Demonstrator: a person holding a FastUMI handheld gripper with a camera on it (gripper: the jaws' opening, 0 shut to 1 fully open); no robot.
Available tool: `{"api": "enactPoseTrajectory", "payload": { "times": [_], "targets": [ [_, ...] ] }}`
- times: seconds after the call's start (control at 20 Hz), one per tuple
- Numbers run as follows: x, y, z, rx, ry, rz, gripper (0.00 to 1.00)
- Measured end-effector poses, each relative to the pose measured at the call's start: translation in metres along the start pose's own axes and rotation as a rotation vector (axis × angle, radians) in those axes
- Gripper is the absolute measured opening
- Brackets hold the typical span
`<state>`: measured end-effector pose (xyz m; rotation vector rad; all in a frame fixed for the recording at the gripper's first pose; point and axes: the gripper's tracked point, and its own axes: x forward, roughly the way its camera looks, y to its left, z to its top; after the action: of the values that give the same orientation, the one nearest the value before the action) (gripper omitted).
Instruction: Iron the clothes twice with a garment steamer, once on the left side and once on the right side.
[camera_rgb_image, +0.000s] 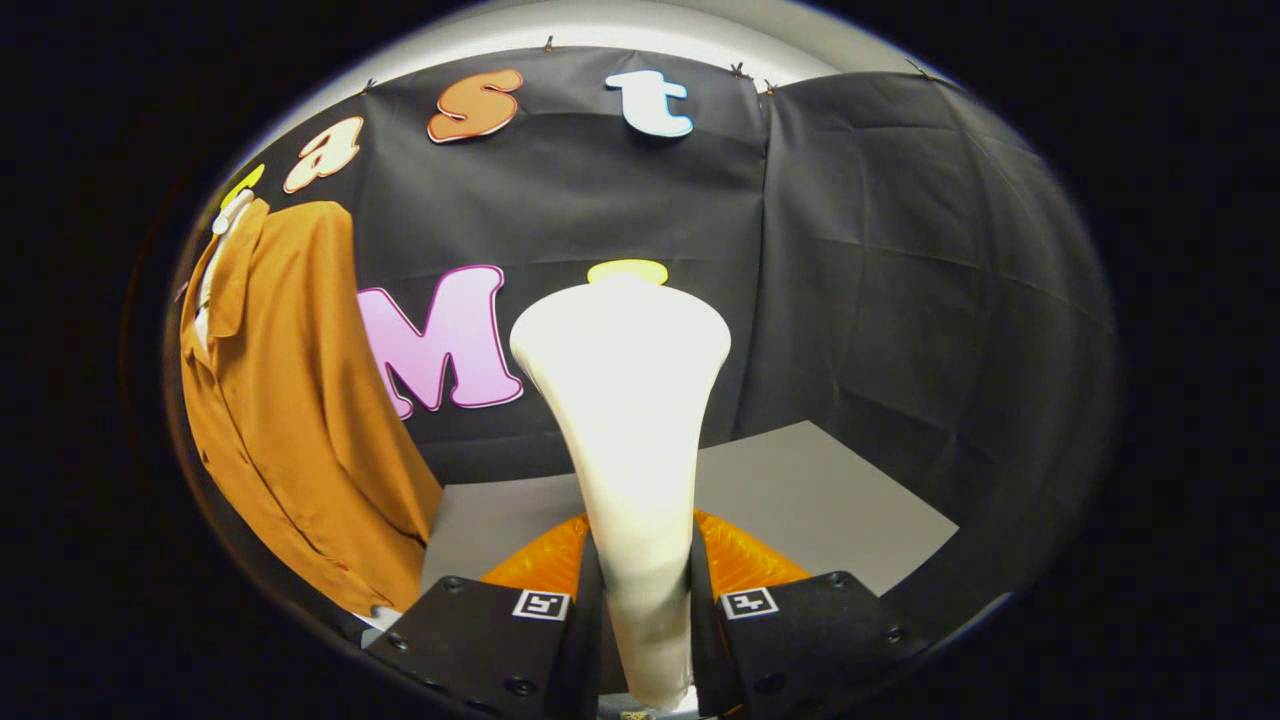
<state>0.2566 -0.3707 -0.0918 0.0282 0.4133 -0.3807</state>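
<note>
Gripper (645, 610) clamped on the white garment steamer (625, 400), both fingers pressing its handle (head upright, beyond the fingertips). The orange shirt (290, 400) hangs to the left, well apart, above the grey table (820, 500).

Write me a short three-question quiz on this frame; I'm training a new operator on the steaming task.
1. True or false: the gripper has both fingers pressed on the white garment steamer.
2. Relative to the steamer's head, the orange shirt hangs: A) off to one side, apart from it B) touching it C) draped over it.
3. What grey surface lies beyond the fingers?

Key:
1. True; the handle sits clamped between them.
2. A.
3. The grey floor panel below the black cloth wall.
</note>
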Motion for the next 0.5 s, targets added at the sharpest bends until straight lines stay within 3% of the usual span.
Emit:
{"api": "enactPoseTrajectory", "payload": {
  "times": [0.5],
  "targets": [
    [-0.106, 0.127, 0.005, -0.024, -0.12, 0.057, 0.4]
  ]
}}
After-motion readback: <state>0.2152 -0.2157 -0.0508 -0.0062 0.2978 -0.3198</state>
